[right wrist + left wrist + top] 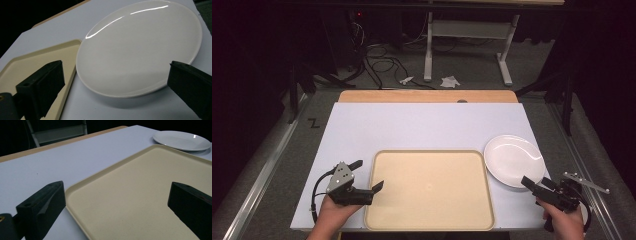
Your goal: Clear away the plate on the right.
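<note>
We are holding the left gripper (367, 175) at the left edge of the beige tray (430, 220), its jaws spread wide and pinching nothing; one jaw is hanging over the tray's rim, the other over the white table (412, 127). We are aiming the right gripper (533, 186) at the near edge of the white plate (513, 160), jaws likewise parted and empty. The plate is sitting just beside the tray's right far corner, close to the table's right edge. The table's far half is lying open to us.
</note>
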`<state>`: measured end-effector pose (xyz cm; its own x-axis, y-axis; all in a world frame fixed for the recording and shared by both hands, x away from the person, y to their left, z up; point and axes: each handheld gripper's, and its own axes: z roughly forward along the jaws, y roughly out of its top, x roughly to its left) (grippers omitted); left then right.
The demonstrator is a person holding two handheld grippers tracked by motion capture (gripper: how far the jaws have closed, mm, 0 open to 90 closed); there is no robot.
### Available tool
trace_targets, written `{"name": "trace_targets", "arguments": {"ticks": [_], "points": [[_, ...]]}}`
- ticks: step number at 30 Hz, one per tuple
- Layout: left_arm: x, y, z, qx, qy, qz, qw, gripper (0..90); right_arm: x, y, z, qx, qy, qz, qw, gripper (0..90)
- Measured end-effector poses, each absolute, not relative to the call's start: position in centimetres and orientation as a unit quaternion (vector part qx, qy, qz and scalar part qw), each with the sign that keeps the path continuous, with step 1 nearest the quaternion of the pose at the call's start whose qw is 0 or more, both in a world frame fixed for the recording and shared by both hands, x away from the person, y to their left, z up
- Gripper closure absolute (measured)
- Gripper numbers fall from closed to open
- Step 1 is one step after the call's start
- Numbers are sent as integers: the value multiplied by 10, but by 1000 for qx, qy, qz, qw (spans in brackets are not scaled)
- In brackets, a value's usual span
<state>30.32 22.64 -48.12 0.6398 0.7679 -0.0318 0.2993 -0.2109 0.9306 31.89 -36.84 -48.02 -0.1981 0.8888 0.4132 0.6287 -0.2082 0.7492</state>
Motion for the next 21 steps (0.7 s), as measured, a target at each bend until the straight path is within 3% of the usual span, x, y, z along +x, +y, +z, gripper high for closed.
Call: {"name": "trace_targets", "arguments": {"ticks": [21], "points": [[303, 225, -482, 748, 355, 221, 515, 26, 321, -385, -494, 687, 544, 479, 57, 135]]}}
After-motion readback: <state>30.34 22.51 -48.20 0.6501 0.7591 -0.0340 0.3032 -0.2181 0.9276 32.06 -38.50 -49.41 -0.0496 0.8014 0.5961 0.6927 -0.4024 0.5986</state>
